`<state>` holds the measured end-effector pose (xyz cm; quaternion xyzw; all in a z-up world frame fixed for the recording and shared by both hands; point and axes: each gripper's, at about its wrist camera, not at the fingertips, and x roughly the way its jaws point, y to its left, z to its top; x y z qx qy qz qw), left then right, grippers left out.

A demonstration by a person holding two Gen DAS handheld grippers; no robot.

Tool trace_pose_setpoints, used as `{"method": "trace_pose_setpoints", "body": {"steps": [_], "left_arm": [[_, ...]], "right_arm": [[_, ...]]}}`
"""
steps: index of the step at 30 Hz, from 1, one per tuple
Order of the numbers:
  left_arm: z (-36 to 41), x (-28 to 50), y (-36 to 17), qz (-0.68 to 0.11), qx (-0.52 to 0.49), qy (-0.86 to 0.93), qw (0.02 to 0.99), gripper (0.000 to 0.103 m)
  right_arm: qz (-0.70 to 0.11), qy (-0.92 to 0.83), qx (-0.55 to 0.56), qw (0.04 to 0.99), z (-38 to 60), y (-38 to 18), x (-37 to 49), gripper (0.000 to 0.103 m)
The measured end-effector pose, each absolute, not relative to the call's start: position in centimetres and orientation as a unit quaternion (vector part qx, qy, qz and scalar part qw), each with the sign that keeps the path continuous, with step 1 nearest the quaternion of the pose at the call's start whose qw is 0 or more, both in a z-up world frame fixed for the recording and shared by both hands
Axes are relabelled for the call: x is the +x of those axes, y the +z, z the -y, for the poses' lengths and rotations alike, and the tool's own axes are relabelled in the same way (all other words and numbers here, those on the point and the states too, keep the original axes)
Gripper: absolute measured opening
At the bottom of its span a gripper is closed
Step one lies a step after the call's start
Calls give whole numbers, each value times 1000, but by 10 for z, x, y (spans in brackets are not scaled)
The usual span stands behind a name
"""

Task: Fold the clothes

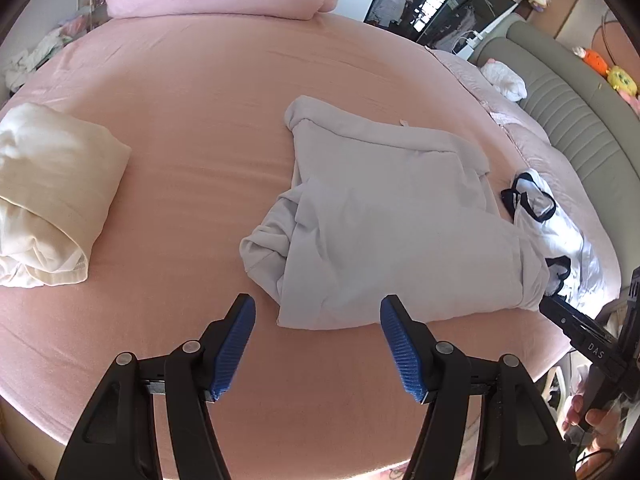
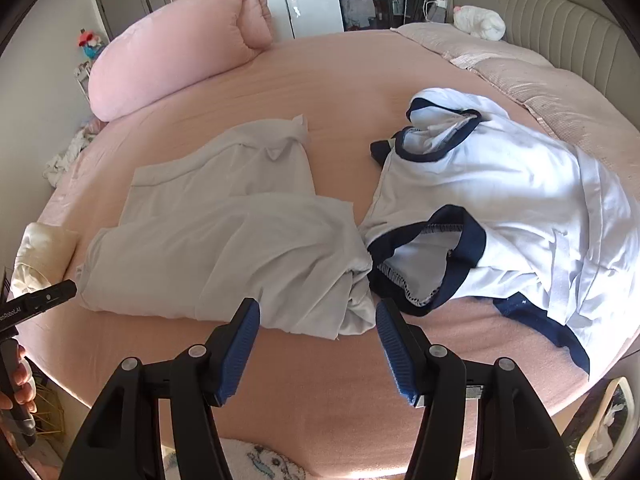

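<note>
**Item: grey garment, part-folded — position relative to both grippers**

We record a pale grey, soft cotton garment lying folded over itself on the pink fitted bedsheet, ahead of and below both tools. Its long axis runs across us, roughly from one gripper towards the other, with a bunched end at each side.

Left gripper, black-armed with blue ribbed pads: jaws standing well apart, nothing between them. The near hem of the grey garment sits just beyond the tips, offset towards the right-hand finger.

Right gripper, same make: jaws likewise apart and empty. The crumpled right end of the grey garment lies just past its tips, touching a white shirt with navy trim spread further right.

Also on the bed — a cream folded cloth bundle, well apart to the left.

Our judgement: each gripper is nearest its own end of the garment, so the next fold would suit a two-handed pinch along the near edge
</note>
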<state>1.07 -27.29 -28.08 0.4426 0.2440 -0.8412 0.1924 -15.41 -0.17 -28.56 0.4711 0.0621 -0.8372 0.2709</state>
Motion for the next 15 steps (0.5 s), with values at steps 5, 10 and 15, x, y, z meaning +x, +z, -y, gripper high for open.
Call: {"method": "trace_pose_setpoints", "body": {"steps": [5, 10, 15], "left_arm": [[258, -1, -291, -182, 463, -845, 196, 63], [261, -8, -298, -187, 460, -843, 209, 63], [252, -14, -300, -156, 455, -844, 237, 46]], "right_arm": [[-92, -840, 465, 265, 10, -299, -147, 60], [-98, -847, 458, 250, 14, -303, -153, 60], [-115, -853, 449, 239, 19, -307, -153, 44]]}}
